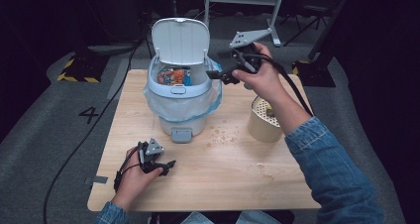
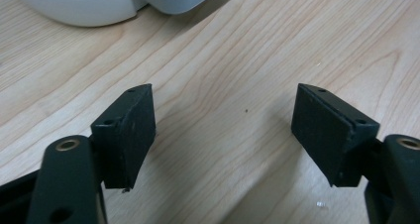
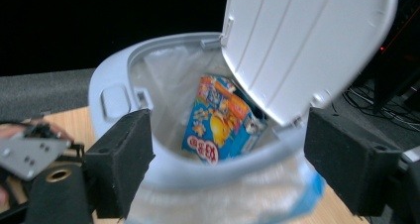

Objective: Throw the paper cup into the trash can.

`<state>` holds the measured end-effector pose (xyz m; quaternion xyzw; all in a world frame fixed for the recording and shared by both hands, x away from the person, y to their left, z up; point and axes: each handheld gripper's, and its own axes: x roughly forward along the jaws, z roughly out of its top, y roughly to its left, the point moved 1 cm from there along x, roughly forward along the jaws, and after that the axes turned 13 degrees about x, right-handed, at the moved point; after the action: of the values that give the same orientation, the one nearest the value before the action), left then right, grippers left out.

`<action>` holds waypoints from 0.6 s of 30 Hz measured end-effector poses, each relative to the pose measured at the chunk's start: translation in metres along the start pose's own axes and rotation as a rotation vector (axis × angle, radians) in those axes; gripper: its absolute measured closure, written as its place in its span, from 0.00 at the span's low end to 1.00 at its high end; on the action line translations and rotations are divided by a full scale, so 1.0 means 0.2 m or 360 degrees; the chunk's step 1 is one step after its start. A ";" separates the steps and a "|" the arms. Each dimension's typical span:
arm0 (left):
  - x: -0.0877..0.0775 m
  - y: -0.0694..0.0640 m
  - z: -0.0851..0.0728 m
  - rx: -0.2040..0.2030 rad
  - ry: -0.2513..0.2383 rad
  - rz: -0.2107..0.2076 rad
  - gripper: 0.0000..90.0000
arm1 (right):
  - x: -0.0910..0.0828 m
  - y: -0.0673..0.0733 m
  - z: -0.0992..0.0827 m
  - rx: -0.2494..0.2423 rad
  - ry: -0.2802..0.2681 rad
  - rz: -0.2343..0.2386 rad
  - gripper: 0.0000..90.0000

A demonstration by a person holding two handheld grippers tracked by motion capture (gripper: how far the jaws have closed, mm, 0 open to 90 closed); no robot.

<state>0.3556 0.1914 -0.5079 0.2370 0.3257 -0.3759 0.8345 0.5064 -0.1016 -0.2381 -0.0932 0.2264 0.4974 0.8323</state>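
Observation:
A pale blue-grey pedal bin (image 1: 179,119) stands at the back middle of the table, its lid (image 1: 180,39) raised upright. Inside its clear plastic liner lies a colourful snack packet (image 1: 174,76). My right gripper (image 1: 214,75) hovers at the bin's right rim, pointing left, open with nothing between its jaws. In the right gripper view the packet (image 3: 220,120) lies under the tilted lid (image 3: 297,40), beyond the open right gripper (image 3: 228,159). My left gripper (image 1: 170,165) rests low near the table's front left, open and empty, over bare wood in the left gripper view (image 2: 223,130).
A beige round container (image 1: 264,122) with bits inside stands right of the bin, under my right forearm. Crumbs (image 1: 220,135) are scattered on the wooden table (image 1: 223,184) in front of the bin. The bin's pedal (image 1: 181,134) faces me. Cables trail over the floor at the left.

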 end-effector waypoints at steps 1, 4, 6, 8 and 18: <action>0.00 0.00 0.00 0.0000 0.0000 0.0000 0.29 | -0.03 0.00 -0.01 -0.0001 0.0005 -0.0011 0.24; -0.03 0.00 0.00 -0.0008 -0.0010 0.0002 0.30 | -0.12 -0.01 -0.05 0.0024 0.0006 -0.0020 0.24; -0.03 0.00 -0.01 -0.0003 -0.0014 0.0014 0.30 | -0.18 -0.02 -0.07 0.0023 0.0017 -0.0047 0.24; -0.04 0.00 -0.01 -0.0028 -0.0021 0.0005 0.30 | -0.25 -0.02 -0.10 0.0027 0.0014 -0.0064 0.24; -0.05 0.02 -0.04 -0.0054 0.0001 0.0017 0.30 | -0.48 -0.05 -0.25 0.0126 0.0019 -0.0075 0.33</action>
<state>0.3505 0.2044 -0.5050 0.2247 0.3310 -0.3659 0.8403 0.4626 -0.2015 -0.2371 -0.0684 0.2487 0.4677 0.8454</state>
